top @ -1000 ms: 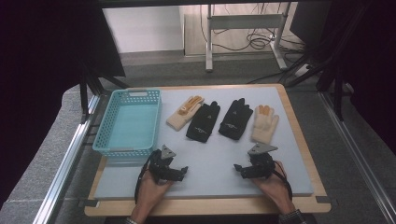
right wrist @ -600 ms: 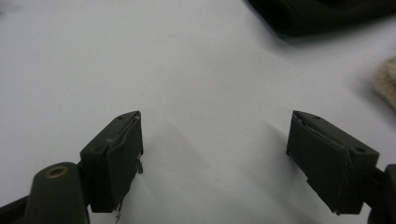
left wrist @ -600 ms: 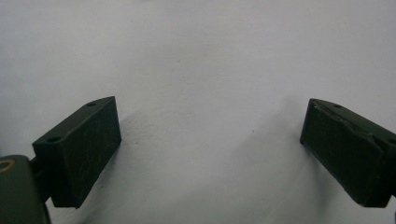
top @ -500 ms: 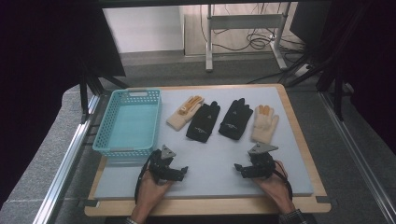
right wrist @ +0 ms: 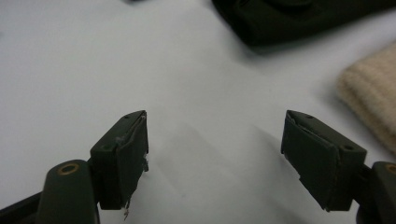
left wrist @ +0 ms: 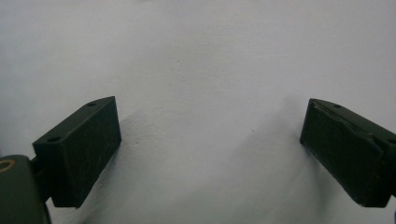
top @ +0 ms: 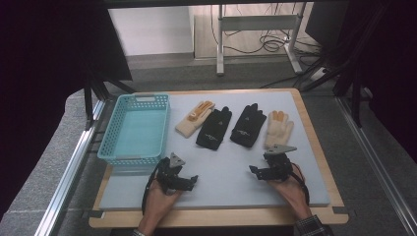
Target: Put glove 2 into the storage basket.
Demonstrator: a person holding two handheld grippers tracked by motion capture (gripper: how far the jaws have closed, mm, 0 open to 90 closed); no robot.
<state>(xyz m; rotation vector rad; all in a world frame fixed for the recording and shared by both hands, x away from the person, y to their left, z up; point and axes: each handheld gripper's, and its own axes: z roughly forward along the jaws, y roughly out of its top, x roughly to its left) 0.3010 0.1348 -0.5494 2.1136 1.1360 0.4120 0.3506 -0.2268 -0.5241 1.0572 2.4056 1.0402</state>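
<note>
High view: both grippers (top: 192,180) (top: 253,171) spread-jawed on bare mat (top: 221,172)

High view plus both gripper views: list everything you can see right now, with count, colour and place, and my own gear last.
Basket: 1, turquoise plastic, left part of the mat, nothing inside it.
Cream gloves: 2, cream with orange fingertips; one just right of the basket, one at the right end of the row.
Black gloves: 2, black with small white print; one and one side by side between the cream ones.
Mat: 1, pale grey, covering the wooden tabletop.
Metal stand: 1, grey, on the floor beyond the table, with loose cables.
Left gripper: black, jaws open over bare mat, near edge, below the basket.
Right gripper: black, jaws open, just short of the right cream glove.
</note>
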